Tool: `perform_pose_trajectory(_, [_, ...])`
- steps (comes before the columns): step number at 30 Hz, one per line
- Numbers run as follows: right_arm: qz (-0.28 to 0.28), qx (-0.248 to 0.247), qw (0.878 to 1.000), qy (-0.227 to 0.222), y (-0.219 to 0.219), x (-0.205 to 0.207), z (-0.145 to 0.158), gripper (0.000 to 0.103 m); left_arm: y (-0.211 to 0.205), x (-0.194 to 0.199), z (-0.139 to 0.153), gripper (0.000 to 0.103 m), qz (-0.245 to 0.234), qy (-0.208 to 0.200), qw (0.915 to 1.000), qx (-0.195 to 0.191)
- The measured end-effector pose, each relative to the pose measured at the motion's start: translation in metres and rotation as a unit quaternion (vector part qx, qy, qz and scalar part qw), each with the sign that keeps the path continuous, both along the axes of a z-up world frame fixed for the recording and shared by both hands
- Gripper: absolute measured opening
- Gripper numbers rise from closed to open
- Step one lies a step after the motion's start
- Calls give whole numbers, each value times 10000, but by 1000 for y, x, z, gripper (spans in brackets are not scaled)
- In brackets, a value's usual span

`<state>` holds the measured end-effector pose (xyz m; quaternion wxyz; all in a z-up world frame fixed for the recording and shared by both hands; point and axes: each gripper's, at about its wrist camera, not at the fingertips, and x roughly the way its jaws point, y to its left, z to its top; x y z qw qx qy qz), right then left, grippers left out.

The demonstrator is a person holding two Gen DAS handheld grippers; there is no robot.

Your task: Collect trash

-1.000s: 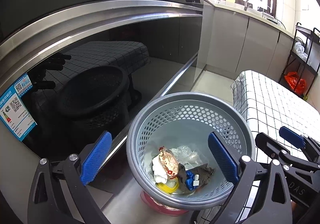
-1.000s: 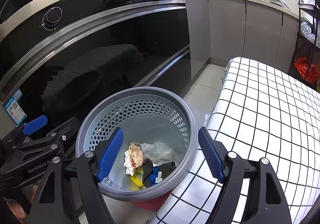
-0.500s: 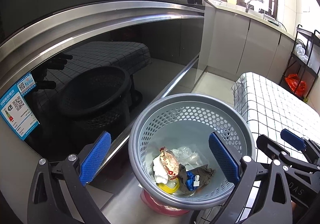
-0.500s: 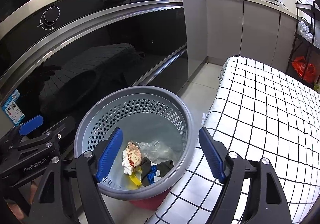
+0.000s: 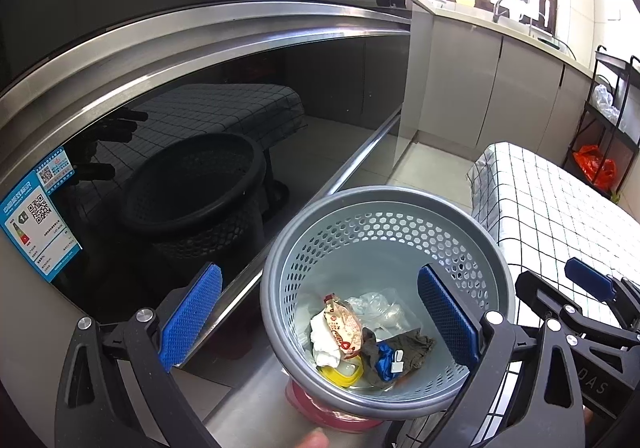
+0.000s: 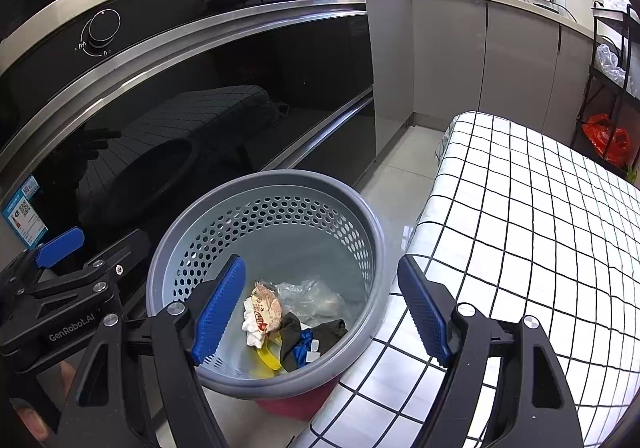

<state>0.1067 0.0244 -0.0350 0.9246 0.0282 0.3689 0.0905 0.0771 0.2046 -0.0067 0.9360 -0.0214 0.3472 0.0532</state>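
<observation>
A grey perforated waste basket (image 5: pixel 280 248) stands on the floor between the oven front and the table; it also shows in the right wrist view (image 6: pixel 376 232). Inside lie a snack wrapper (image 5: pixel 340 328), white tissue (image 5: pixel 324 348), clear plastic (image 5: pixel 376 308), a yellow lid (image 5: pixel 340 372), dark cloth (image 5: pixel 408 348) and a blue scrap (image 5: pixel 384 356). My left gripper (image 5: pixel 320 320) is open and empty above the basket's left rim. My right gripper (image 6: pixel 320 308) is open and empty above the basket's right side. Each gripper shows in the other's view.
A black glass oven front (image 5: pixel 200 148) with steel trim and knobs stands left of the basket. A table with a white checked cloth (image 6: pixel 540 228) stands right. Grey cabinets (image 6: pixel 500 68) and a black rack with a red bag (image 6: pixel 604 136) stand behind.
Both grippers have drifted slightly; the basket sits a little lower and more to the right in the left view. Both stay open and empty.
</observation>
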Motion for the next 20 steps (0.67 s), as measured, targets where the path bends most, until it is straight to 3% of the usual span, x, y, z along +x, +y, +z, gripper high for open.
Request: perform_pose_trajectory(20, [5,45,10000,33,-1,-1,-4,75,0,1,0,96,19,42,10000,-20])
